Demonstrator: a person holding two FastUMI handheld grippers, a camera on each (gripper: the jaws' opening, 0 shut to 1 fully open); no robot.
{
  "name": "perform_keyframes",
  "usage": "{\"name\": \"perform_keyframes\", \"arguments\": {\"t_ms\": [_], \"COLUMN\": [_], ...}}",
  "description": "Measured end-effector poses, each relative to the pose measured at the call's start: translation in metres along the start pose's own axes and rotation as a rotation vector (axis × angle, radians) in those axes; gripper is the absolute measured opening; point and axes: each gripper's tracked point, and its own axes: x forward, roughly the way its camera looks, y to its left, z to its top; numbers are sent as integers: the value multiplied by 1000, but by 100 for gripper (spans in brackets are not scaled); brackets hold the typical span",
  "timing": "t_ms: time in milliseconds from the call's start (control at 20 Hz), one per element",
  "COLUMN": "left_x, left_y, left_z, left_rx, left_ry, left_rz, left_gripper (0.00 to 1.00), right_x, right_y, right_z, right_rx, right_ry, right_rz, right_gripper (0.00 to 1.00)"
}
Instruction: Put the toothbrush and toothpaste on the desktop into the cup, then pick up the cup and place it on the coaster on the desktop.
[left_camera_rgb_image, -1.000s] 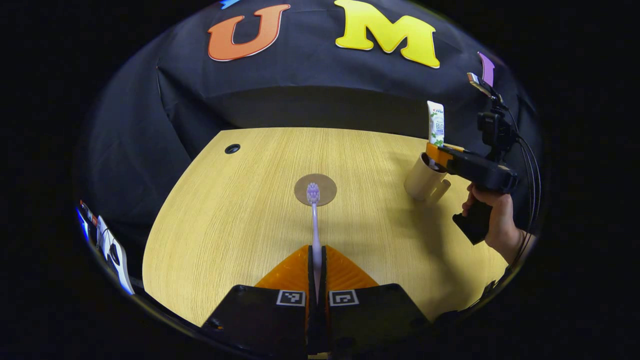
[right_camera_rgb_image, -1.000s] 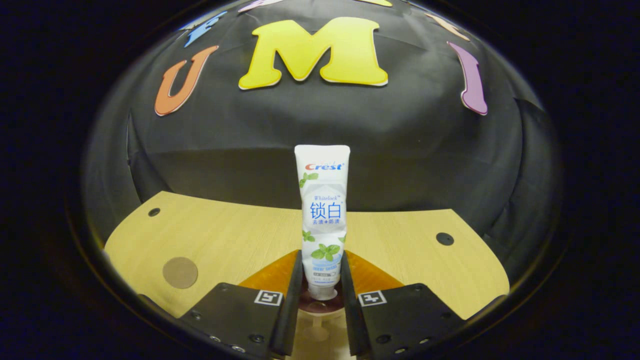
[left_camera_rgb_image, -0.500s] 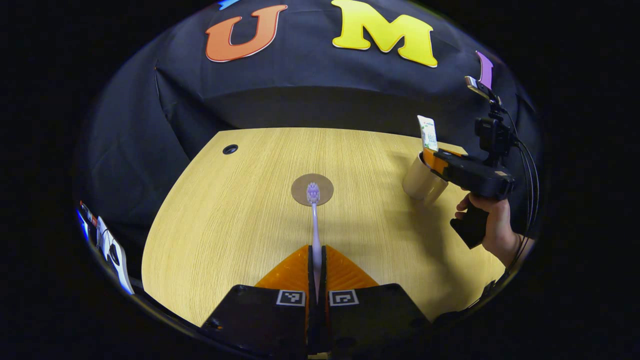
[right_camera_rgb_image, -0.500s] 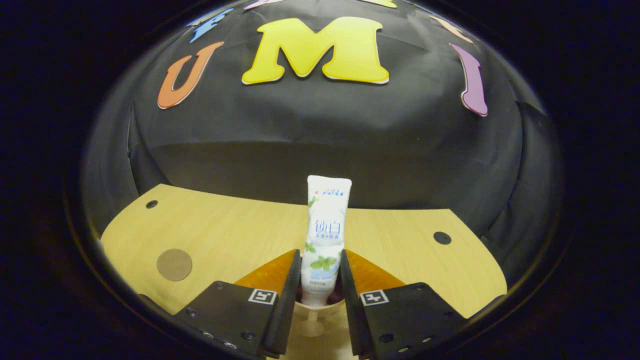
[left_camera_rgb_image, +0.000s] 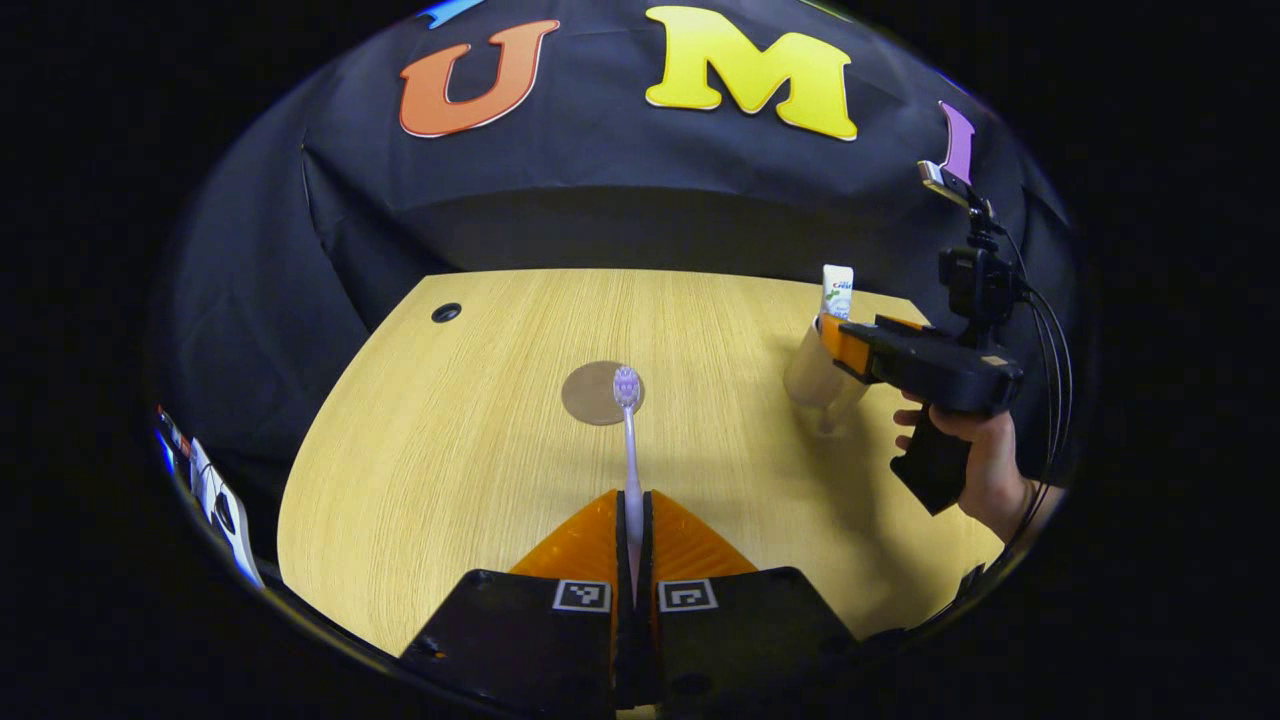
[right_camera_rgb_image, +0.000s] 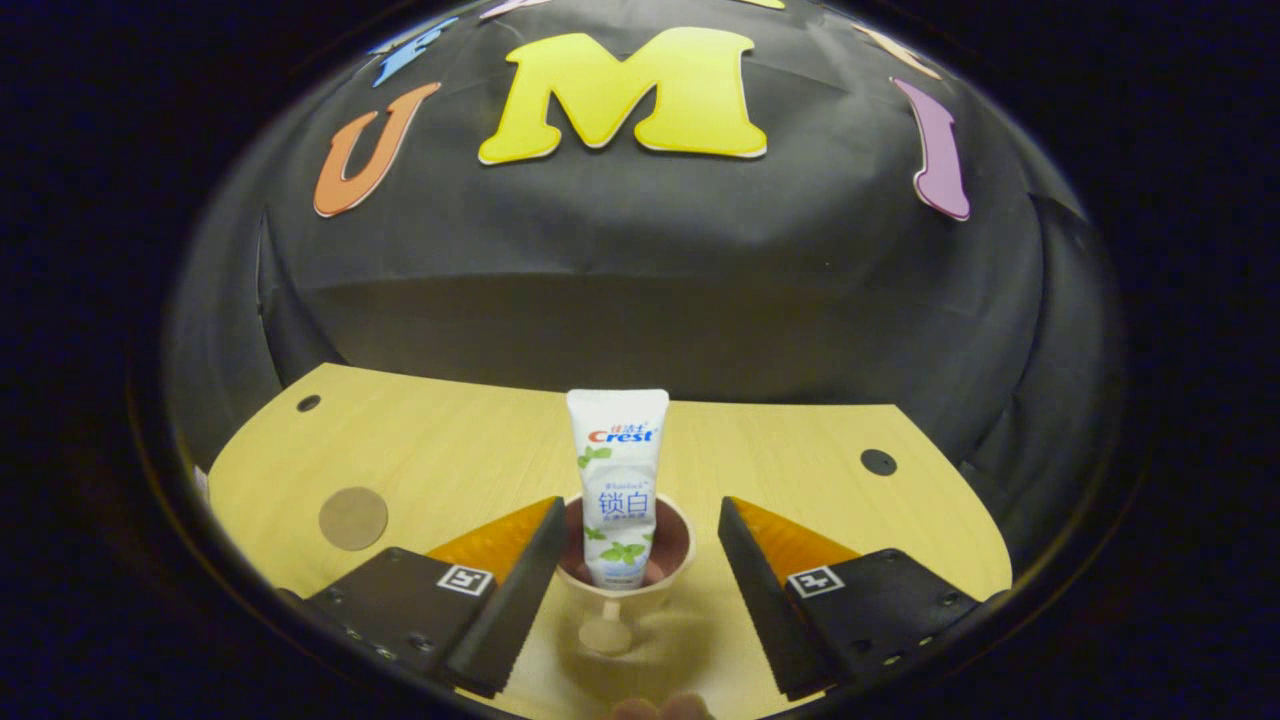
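My left gripper is shut on the handle of a toothbrush, whose bristle head points forward over the wooden desk, just past the brown round coaster. In the right gripper view the white toothpaste tube stands upright in the beige cup. My right gripper is open, its fingers spread to either side of the cup without touching the tube. From the left gripper view, the cup with the tube stands at the right, and the right gripper is held over it by a hand.
The wooden desk has a dark cable hole at its far left and another at the far right. The coaster lies left of the cup. Black cloth wall closes the back. Some gear sits beyond the left edge.
The right gripper opened and let go of the toothpaste, which dropped deeper into the cup. The left gripper, still holding the toothbrush, shifted slightly right relative to the coaster.
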Motion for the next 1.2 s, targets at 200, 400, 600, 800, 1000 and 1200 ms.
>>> {"name": "perform_keyframes", "arguments": {"t_ms": [200, 400, 600, 800, 1000, 1200], "left_x": [-3, 0, 10, 23, 37, 57], "left_y": [-21, -51, -83, -112, -135, -154], "left_z": [14, 37, 67, 89, 113, 137], "left_rx": [20, 46, 67, 65, 68, 87], "left_ry": [-60, -123, -210, -278, -359, -435], "left_rz": [-22, -59, -93, -123, -140, -154], "left_gripper": [3, 3, 4, 3, 3, 3], "right_x": [-26, -56, -81, -92, -97, -101], "right_y": [-8, -22, -42, -67, -96, -121], "right_z": [17, 31, 33, 26, 17, 7], "right_rx": [20, 28, 35, 42, 60, 74], "right_ry": [-37, -71, -83, -68, -51, -34], "right_rz": [14, 24, 23, 14, -17, -45], "right_gripper": [95, 95, 95, 95, 95, 95]}}
